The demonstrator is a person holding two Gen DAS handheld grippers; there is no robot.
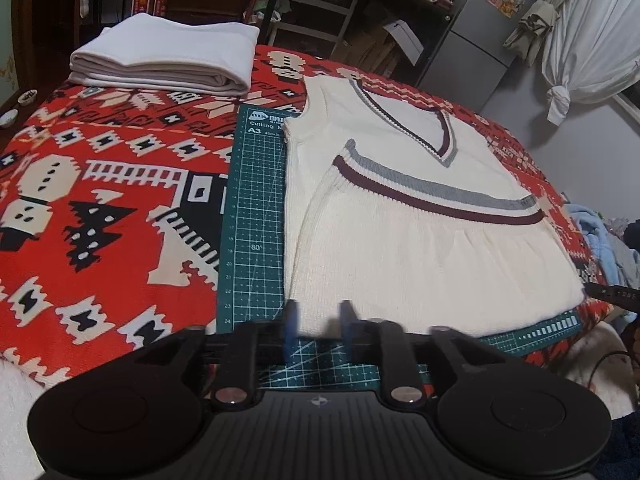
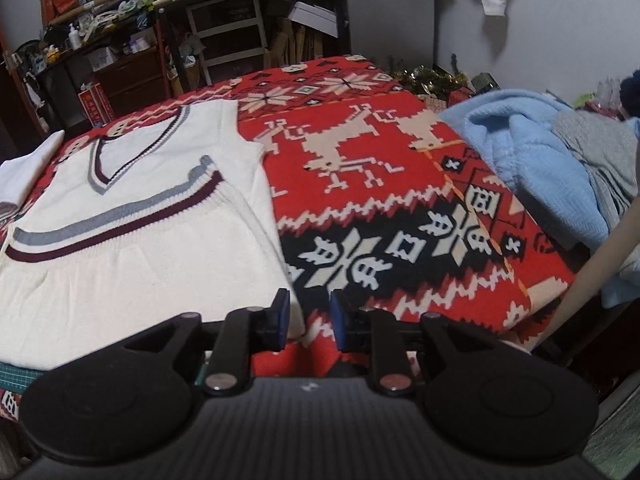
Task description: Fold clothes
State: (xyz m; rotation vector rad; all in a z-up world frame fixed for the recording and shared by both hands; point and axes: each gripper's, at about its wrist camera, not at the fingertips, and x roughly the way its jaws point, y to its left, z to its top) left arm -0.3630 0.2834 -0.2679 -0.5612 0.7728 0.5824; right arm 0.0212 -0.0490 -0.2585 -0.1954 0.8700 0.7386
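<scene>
Vest half-folded, both grippers hovering at its near edge

Left wrist: the cream vest point(image 1: 400, 240) is lying on the cutting mat point(image 1: 252, 200), hem doubled up toward the neckline — left gripper point(image 1: 318, 330) jaws narrowly parted, empty. Right wrist: right gripper point(image 2: 306, 320) is straddling the vest's near right corner, jaws narrowly apart, likely readying another fold.

Your cream knit vest point(image 1: 400, 216) lies flat, front up, on the green cutting mat point(image 1: 252, 208) over the red patterned blanket point(image 1: 100, 184). Its lower half is folded up, so the hem band with 1 grey and 1 maroon stripe sits just below the V-neck, which carries the same trim. To the far left, a folded white garment point(image 1: 168, 56) rests in a neat stack, well apart from the vest.
</scene>
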